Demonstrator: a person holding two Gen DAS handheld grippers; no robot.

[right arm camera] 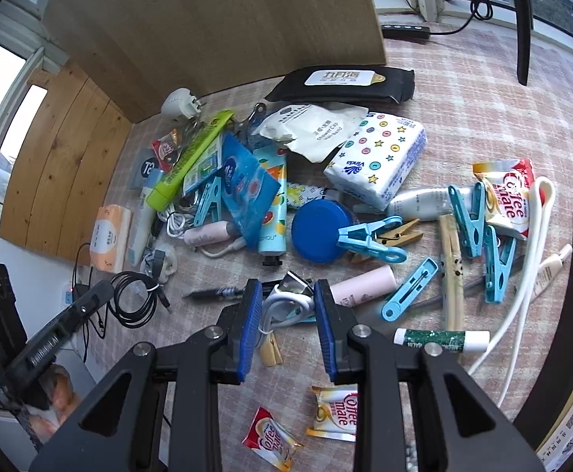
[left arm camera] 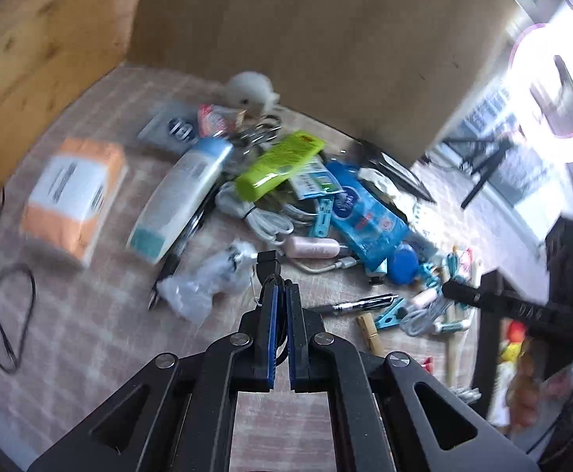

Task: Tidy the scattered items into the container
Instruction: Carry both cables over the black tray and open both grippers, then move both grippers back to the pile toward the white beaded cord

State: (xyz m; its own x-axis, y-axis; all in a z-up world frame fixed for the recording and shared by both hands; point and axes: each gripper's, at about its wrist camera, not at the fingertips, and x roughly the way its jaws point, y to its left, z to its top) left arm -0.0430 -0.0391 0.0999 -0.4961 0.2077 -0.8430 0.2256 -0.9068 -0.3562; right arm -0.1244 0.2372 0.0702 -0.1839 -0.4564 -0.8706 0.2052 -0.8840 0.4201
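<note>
Blue-padded fingers of the left gripper (left arm camera: 280, 295) are clamped on a thin black cable (left arm camera: 267, 265) above the plaid bench (left arm camera: 89, 314). Right gripper (right arm camera: 286, 299) fingers stand apart around a coiled white cable (right arm camera: 282, 305). Beyond lie a blue lid (right arm camera: 318, 226), blue clothespins (right arm camera: 369, 240) and a Vinda tissue pack (right arm camera: 377, 157); no container can be told.

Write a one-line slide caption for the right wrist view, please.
Open right gripper straddles a coiled white cable amid clutter on the checked tablecloth.
</note>
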